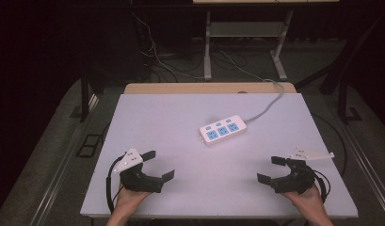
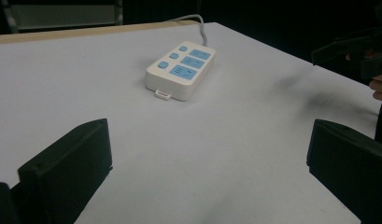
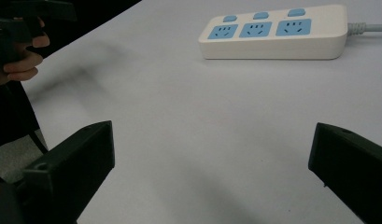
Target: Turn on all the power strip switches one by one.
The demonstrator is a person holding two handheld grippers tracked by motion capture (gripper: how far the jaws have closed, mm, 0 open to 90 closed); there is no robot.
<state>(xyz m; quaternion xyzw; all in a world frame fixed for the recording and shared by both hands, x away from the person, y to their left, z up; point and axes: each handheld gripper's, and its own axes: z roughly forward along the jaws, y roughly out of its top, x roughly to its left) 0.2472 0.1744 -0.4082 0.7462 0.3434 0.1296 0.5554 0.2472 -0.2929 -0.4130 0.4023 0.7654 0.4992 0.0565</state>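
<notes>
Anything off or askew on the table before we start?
Nothing stands out. The power strip lies flat near the middle of the table, slightly angled, its cord trailing off the far edge. Left gripper and right gripper are open, apart from it.

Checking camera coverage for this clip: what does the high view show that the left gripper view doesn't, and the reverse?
High view alone: the left gripper seen whole, fingers apart, the floor cables and a table frame beyond. Left gripper view alone: the small tab on the strip's near end. Both: the power strip with its grey cord, the white table, and the right gripper.
</notes>
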